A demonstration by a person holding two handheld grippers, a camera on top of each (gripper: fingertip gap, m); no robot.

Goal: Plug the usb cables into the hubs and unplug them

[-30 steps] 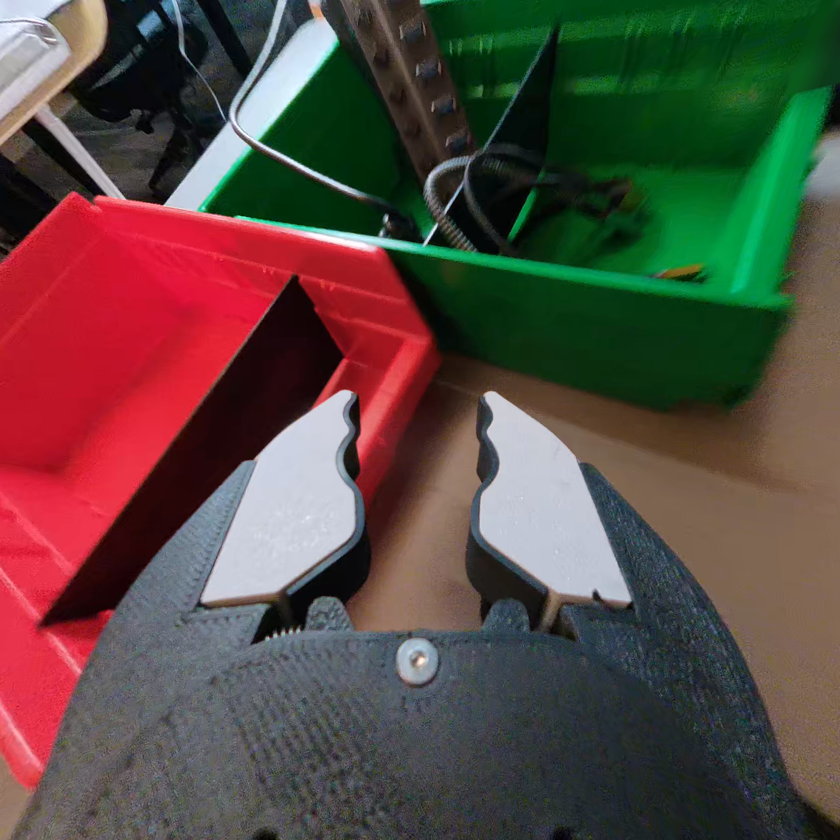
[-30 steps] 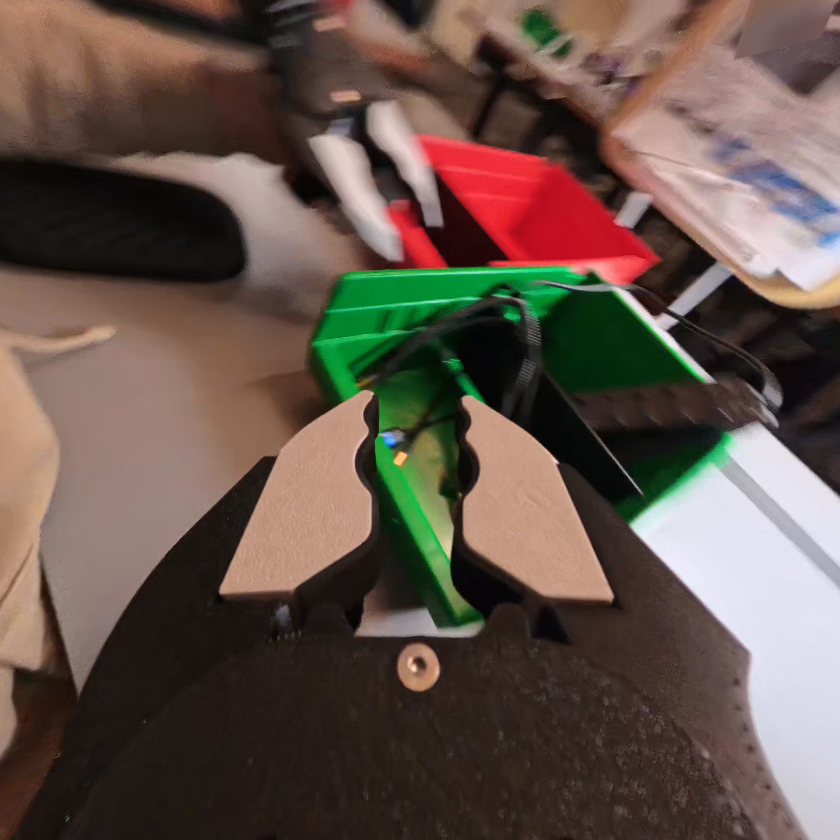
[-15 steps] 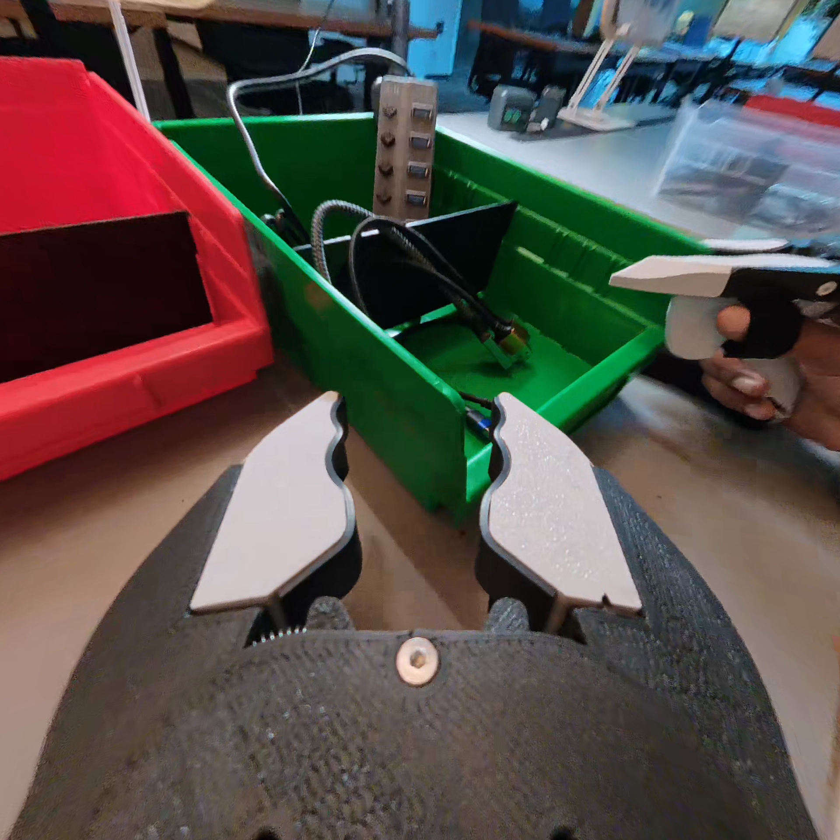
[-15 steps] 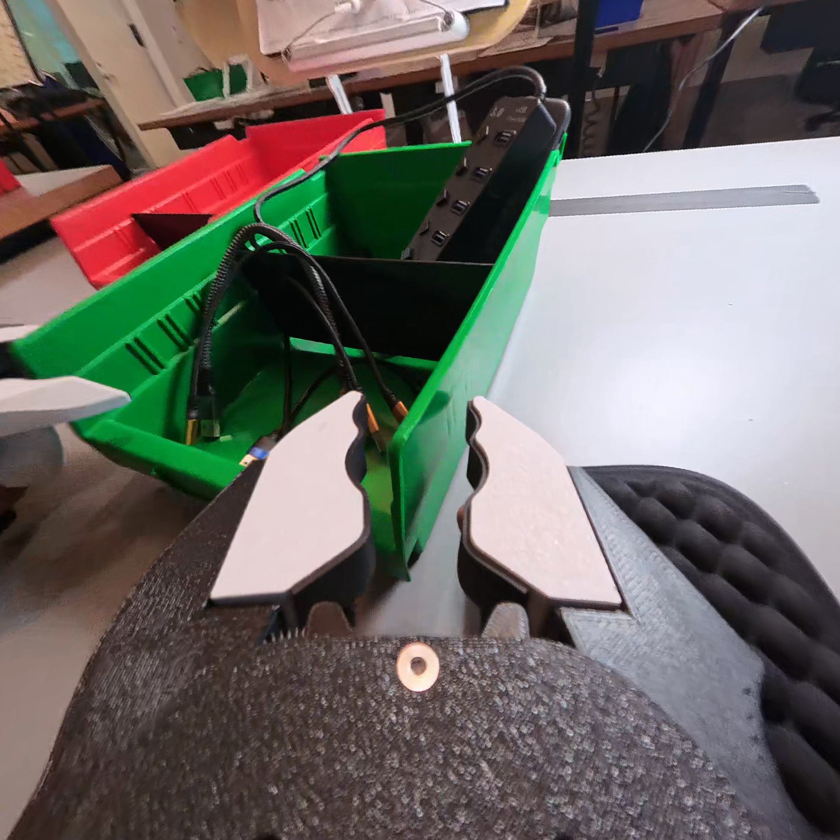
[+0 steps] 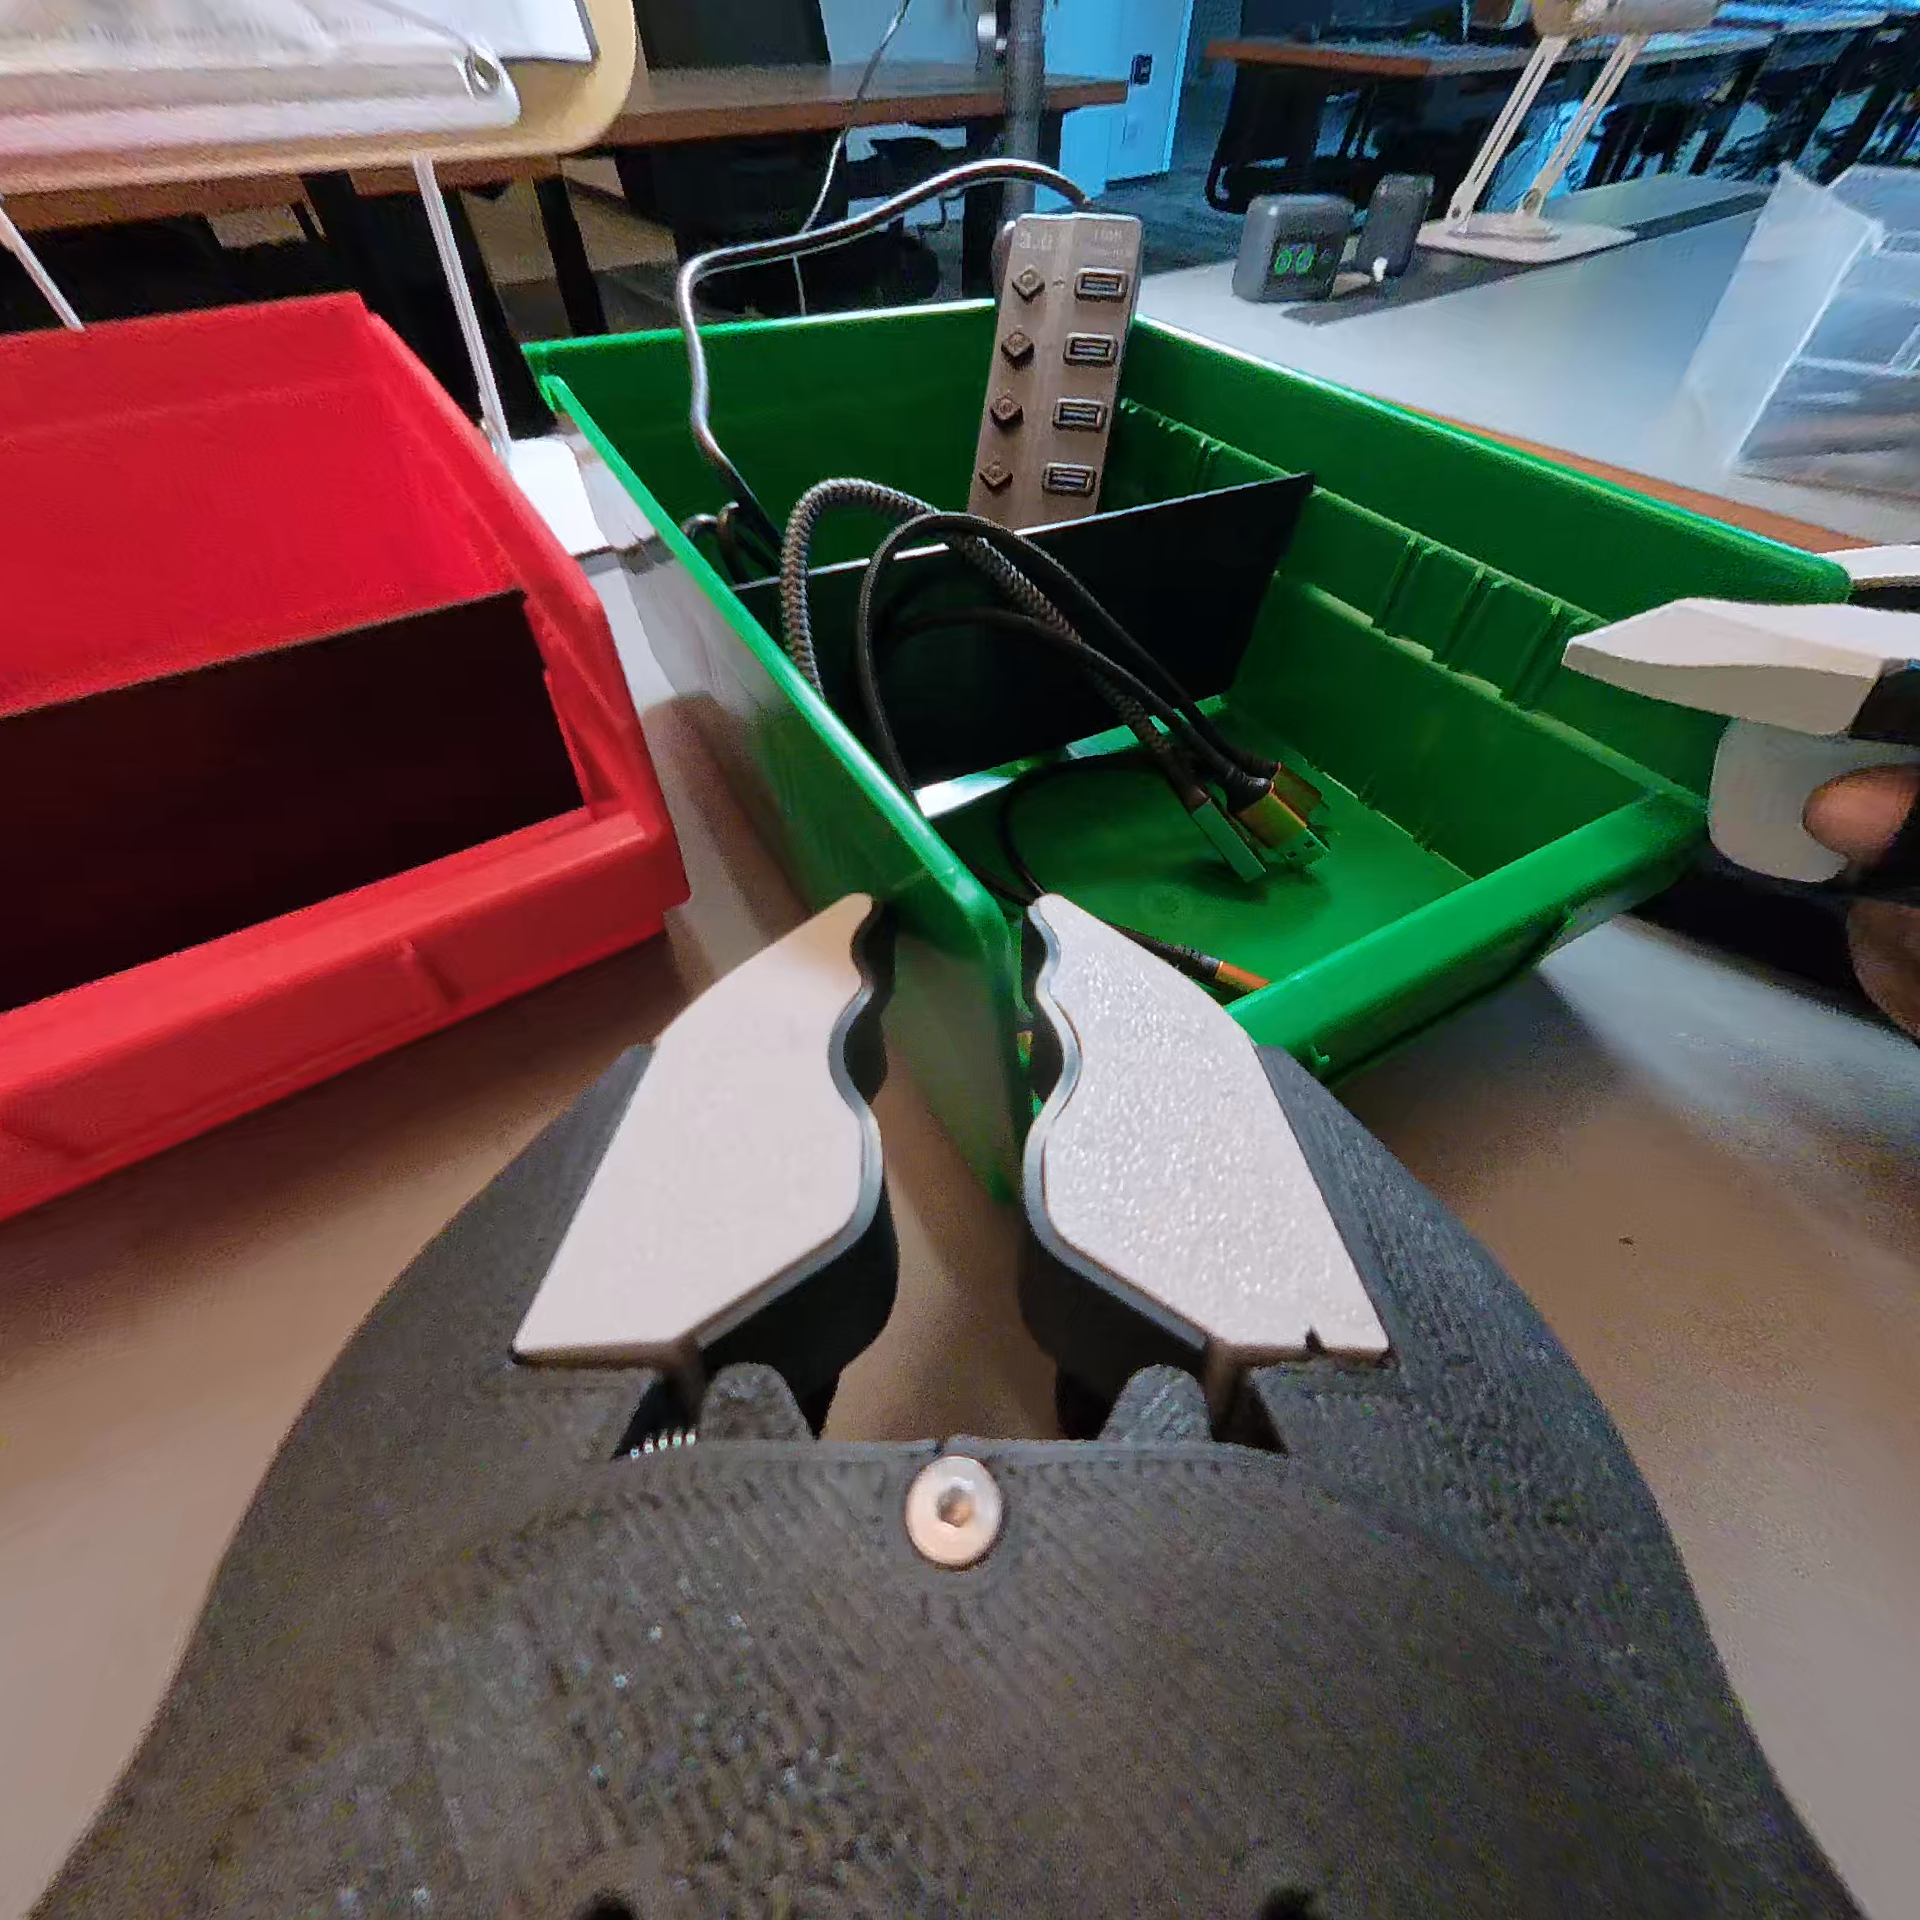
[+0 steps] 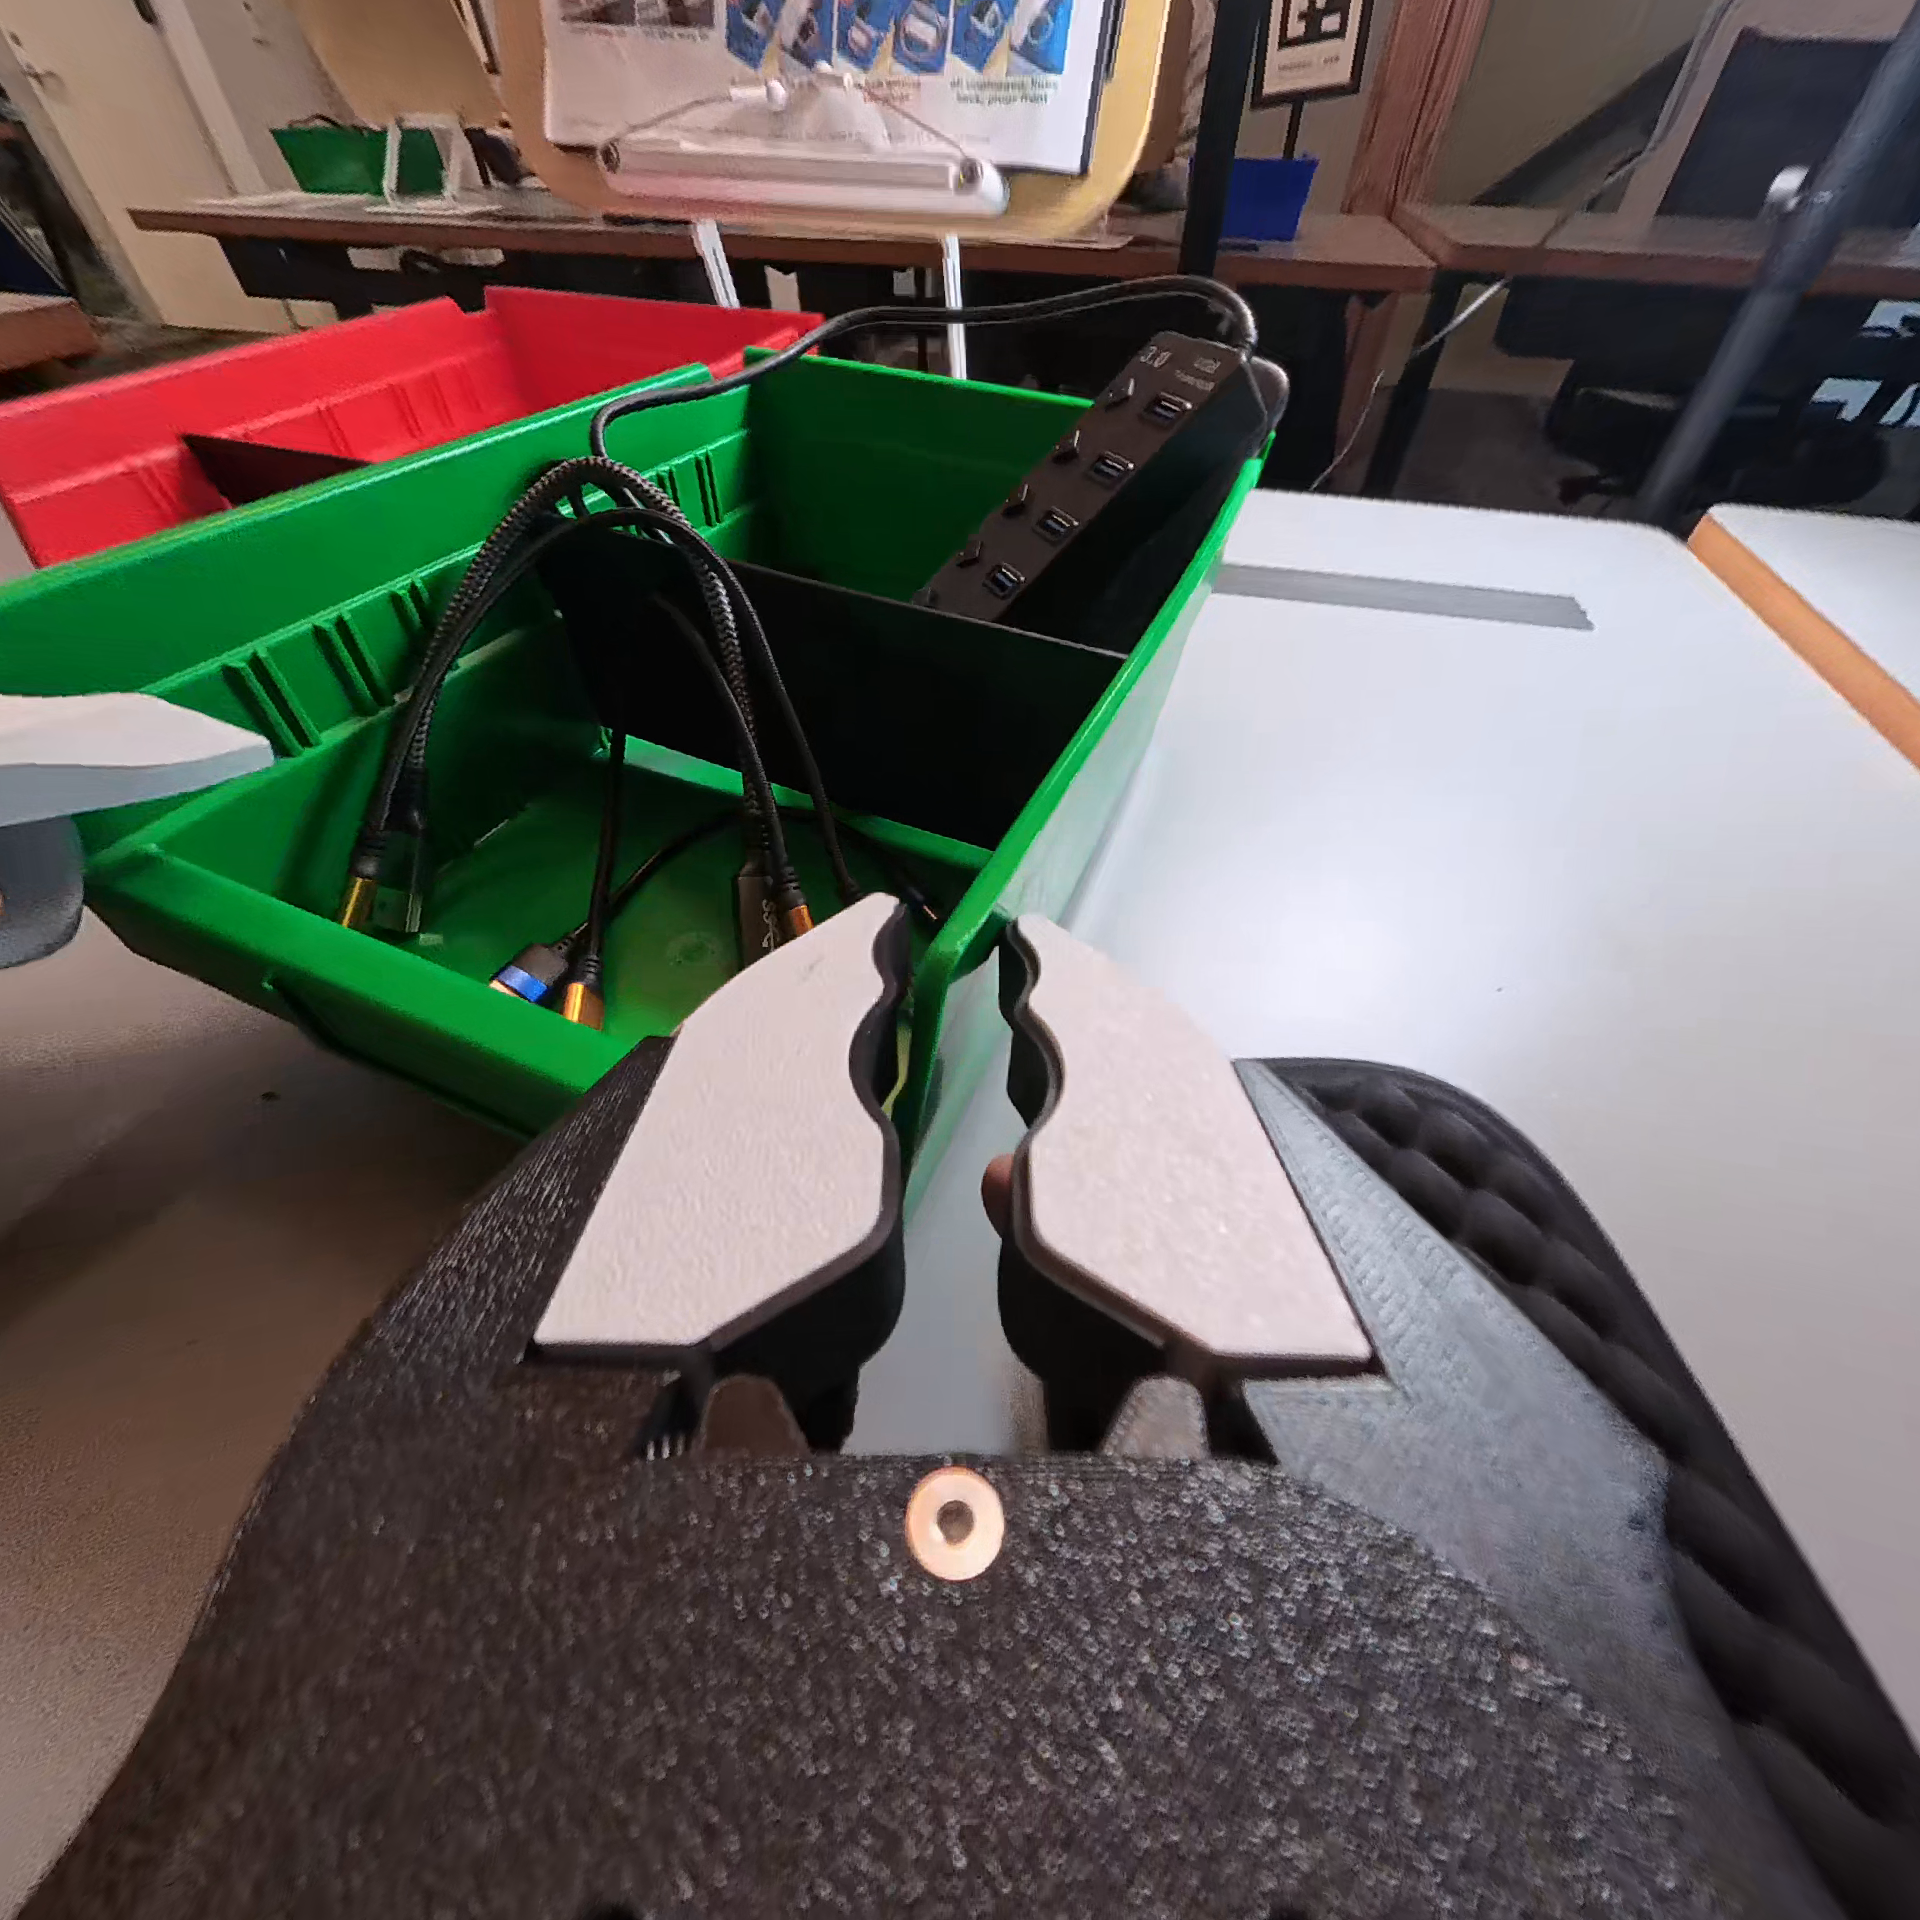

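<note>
Hand-held gripper [image 5: 951,920] straddles smooth green plastic bin [image 5: 1455,499] wall, braided cables [image 5: 1039,613] inside.

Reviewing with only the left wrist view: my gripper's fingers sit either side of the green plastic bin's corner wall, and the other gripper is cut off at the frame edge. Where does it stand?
Observer: The right gripper is open and straddles the green plastic bin at its opposite side wall, with one finger inside and one over the white table.
Operator: Are any plugs hidden from me behind the near wall?
Observer: Yes, a blue-ringed cable plug lies on the bin floor beside a gold-ringed plug, close to the front wall.
</note>
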